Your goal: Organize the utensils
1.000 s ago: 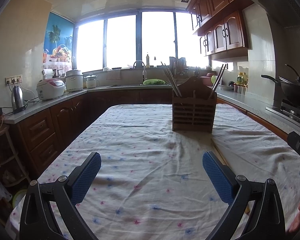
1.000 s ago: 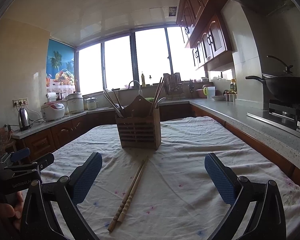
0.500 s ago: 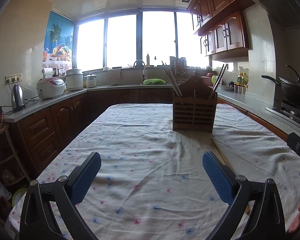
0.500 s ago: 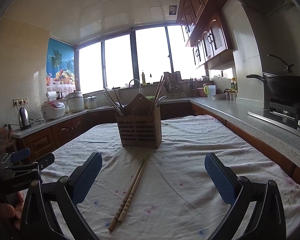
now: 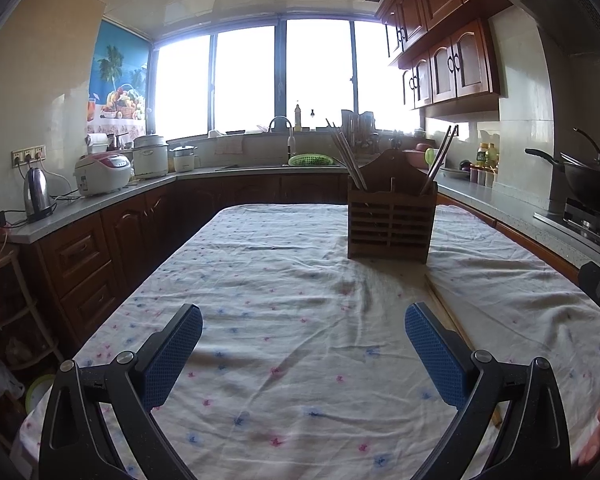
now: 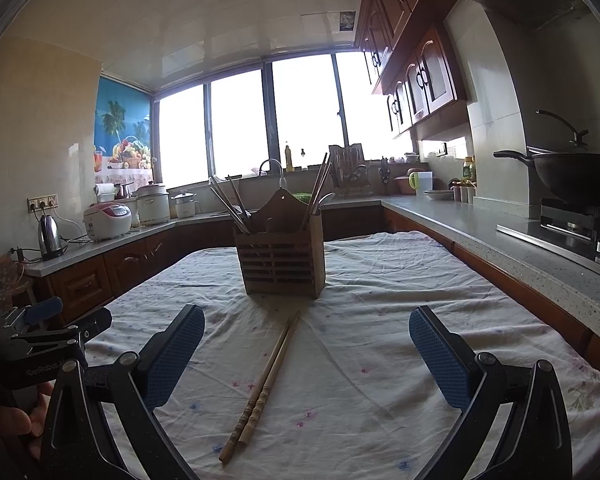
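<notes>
- A kitchen with dark wooden cabinets, a wide bright window [image 5: 284,80] across the back and a grey countertop [image 6: 500,240] running around the walls; in the middle stands a table under a white flowered tablecloth [image 5: 292,320].
- A slatted wooden utensil holder [image 6: 280,258] stands upright on the cloth, at centre frame in the right wrist view and right of centre in the left wrist view [image 5: 391,222]; chopsticks and other utensils stick out of its left and right compartments, leaning outward.
- A pair of wooden chopsticks [image 6: 262,386] lies flat on the cloth in front of the holder, side by side and touching, running from just below the holder down toward the lower centre of the right wrist view.
- The right gripper [image 6: 306,356] has its blue-padded jaws spread wide and holds nothing; the chopsticks lie between the jaws, below them on the cloth.
- The left gripper [image 5: 303,354] is likewise spread wide and empty, over bare cloth; the chopsticks show partly behind its right finger.
- A rice cooker [image 5: 102,174] and a steel kettle [image 5: 36,194] sit on the counter at the left of the frame; a black wok [image 6: 580,176] sits on the stove at the right.
</notes>
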A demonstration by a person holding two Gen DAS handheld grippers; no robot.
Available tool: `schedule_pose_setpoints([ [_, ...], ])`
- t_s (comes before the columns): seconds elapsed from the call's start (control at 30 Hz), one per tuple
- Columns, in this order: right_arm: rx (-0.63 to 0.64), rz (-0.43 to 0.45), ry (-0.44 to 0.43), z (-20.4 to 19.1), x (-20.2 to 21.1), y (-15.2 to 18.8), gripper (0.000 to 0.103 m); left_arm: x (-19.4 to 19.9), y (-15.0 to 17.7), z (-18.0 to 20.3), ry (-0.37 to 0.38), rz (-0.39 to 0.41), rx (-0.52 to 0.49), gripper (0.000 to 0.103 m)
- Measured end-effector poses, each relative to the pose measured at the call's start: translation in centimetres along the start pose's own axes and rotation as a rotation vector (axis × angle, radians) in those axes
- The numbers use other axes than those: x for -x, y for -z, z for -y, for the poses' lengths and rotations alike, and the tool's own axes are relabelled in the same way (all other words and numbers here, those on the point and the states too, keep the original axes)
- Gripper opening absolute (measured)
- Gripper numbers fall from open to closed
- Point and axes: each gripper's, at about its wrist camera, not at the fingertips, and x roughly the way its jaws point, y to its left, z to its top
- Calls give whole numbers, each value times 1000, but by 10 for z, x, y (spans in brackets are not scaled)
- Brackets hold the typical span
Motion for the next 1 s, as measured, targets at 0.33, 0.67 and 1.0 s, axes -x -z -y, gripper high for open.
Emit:
schedule_pose_setpoints([
  [0.33, -1, 3, -4, -2, 0, -1, 103, -3, -2, -2, -2, -13, 20, 102],
  [0.67, 0, 2, -10, -4, 0, -1, 103, -1, 0, -1, 4, -9, 19, 102],
  [1.0, 0, -1, -13, -5, -1, -2, 103, 2, 0, 2, 4, 2, 14, 102],
])
